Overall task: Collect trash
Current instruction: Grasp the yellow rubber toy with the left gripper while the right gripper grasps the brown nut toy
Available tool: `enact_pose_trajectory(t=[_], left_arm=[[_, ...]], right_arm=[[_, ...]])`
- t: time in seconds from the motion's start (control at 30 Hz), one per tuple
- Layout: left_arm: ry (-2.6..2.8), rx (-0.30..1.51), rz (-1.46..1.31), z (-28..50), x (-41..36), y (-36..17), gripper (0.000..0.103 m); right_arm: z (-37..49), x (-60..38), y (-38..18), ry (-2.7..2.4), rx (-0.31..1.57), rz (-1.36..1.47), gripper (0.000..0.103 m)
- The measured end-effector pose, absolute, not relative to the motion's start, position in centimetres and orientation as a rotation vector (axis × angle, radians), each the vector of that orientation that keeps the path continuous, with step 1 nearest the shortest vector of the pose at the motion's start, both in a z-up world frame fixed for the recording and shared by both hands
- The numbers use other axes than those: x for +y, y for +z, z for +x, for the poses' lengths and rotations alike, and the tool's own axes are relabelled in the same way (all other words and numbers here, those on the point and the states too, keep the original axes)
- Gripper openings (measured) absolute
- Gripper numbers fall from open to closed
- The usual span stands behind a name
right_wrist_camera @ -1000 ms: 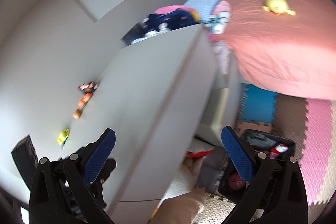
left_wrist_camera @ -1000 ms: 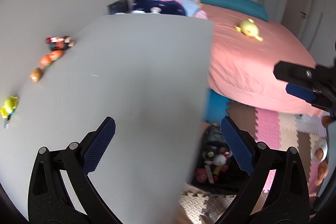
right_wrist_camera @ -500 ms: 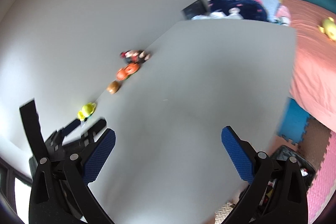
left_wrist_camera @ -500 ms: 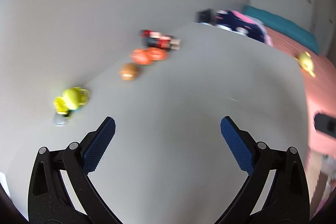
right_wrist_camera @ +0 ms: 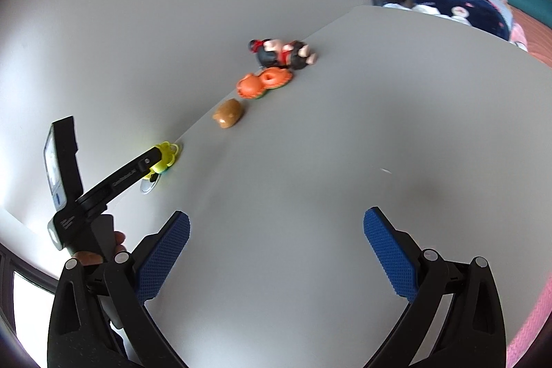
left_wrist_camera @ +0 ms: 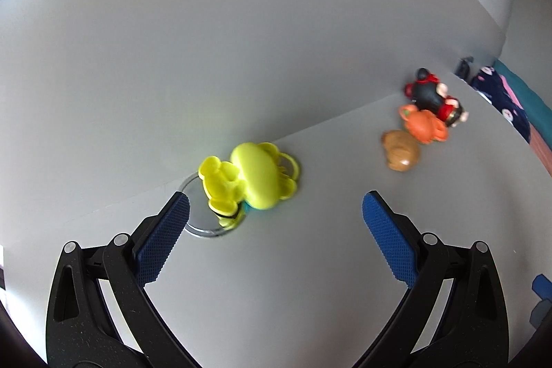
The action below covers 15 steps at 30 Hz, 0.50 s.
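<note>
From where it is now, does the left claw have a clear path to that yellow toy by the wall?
Probably yes. The left claw is open with the yellow toy just ahead between its fingers, nothing between them. The wall close behind may limit depth.

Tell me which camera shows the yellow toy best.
The left wrist view: the yellow toy sits large and close ahead of the open left gripper, lying partly over a round disc. In the right wrist view it is small, far off and partly hidden behind the left gripper's body.

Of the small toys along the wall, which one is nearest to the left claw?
The yellow toy. It lies just ahead of the open left claw; the brown, orange and black-red ones sit farther away.
</note>
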<state>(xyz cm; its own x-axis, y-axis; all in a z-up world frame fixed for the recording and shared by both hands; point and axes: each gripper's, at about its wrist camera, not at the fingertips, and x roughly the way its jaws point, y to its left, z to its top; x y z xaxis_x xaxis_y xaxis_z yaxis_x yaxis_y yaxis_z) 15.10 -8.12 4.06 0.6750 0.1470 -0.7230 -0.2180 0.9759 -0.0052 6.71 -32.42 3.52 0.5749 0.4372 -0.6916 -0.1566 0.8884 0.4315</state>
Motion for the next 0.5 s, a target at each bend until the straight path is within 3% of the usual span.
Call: enact_pose_trajectory(t=[0.5], left_arm=[[0.222, 0.87, -0.134, 19.8, -5.4, 1.9, 0.096]], right_arm=[[16.9, -23.1, 3.1, 0.425, 0.935, 0.391, 0.101]])
